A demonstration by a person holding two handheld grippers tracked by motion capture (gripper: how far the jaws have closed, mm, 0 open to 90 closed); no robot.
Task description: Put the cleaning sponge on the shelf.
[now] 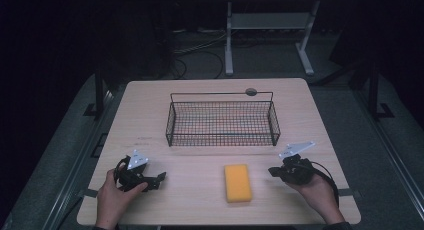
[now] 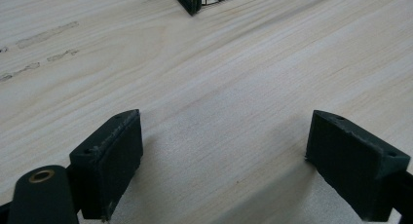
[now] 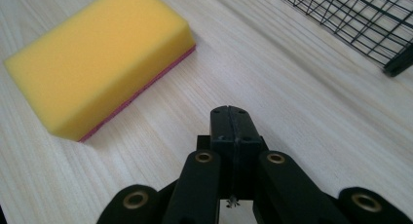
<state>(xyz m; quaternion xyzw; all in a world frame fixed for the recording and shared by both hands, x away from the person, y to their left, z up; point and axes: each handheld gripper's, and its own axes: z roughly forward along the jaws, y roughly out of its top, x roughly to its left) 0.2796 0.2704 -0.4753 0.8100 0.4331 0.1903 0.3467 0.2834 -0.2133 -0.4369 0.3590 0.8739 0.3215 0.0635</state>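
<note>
Hands: person's hands at near edge, one gripper each.
Table (image 1: 150, 105): pale wood, bears everything.
Basket (image 1: 222, 123): wire, far centre.
Sponge (image 1: 237, 182): yellow foam, thin pink underside, near centre; likely light, soft, compressible; pinch across long sides.
Left gripper (image 2: 224, 151): jaws spread over bare wood.
Right gripper (image 3: 232, 124): jaws pressed together, holding nothing, just right of sponge.

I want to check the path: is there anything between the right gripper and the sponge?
Nothing: in the high view, bare table lies between the right gripper and the sponge.
</note>
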